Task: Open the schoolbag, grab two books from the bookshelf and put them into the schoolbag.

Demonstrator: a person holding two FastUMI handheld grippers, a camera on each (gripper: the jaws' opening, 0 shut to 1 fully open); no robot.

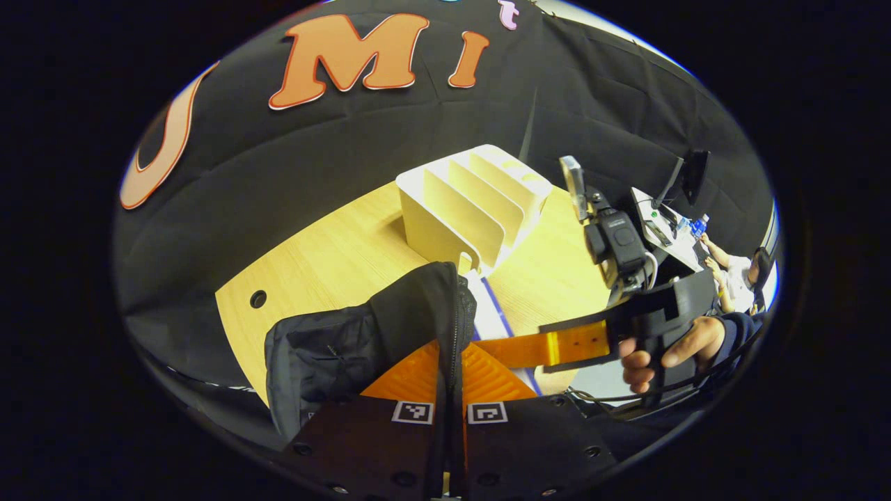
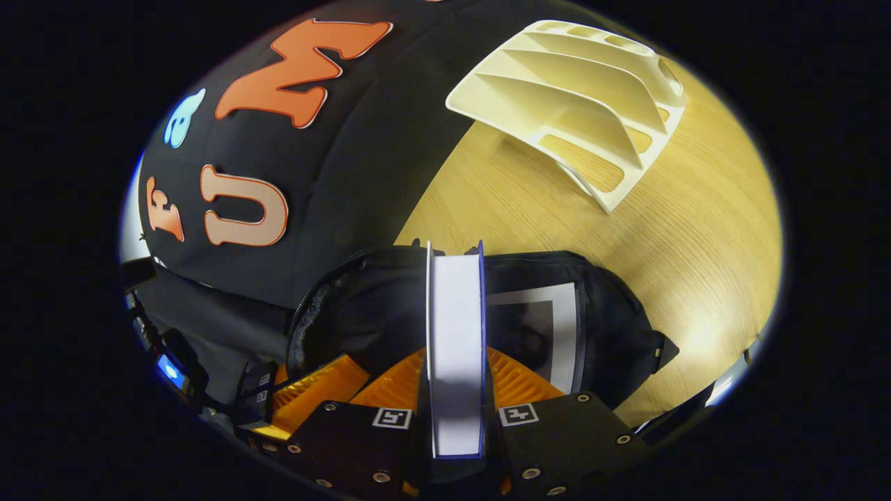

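The black schoolbag lies on the wooden table, and my left gripper is shut on its zipped rim, holding the mouth up. My right gripper is shut on a book with white pages and a blue cover, held edge-on over the open schoolbag. Another book with a grey-framed cover lies inside the bag. In the left gripper view, a hand holds the right gripper, whose orange finger reaches toward the bag. The cream bookshelf stands behind with bare slots.
The bookshelf sits near the table's far edge against the black cloth wall. A round cable hole is in the tabletop left of the bag. Past the table's right side stand a desk with a monitor and a seated person.
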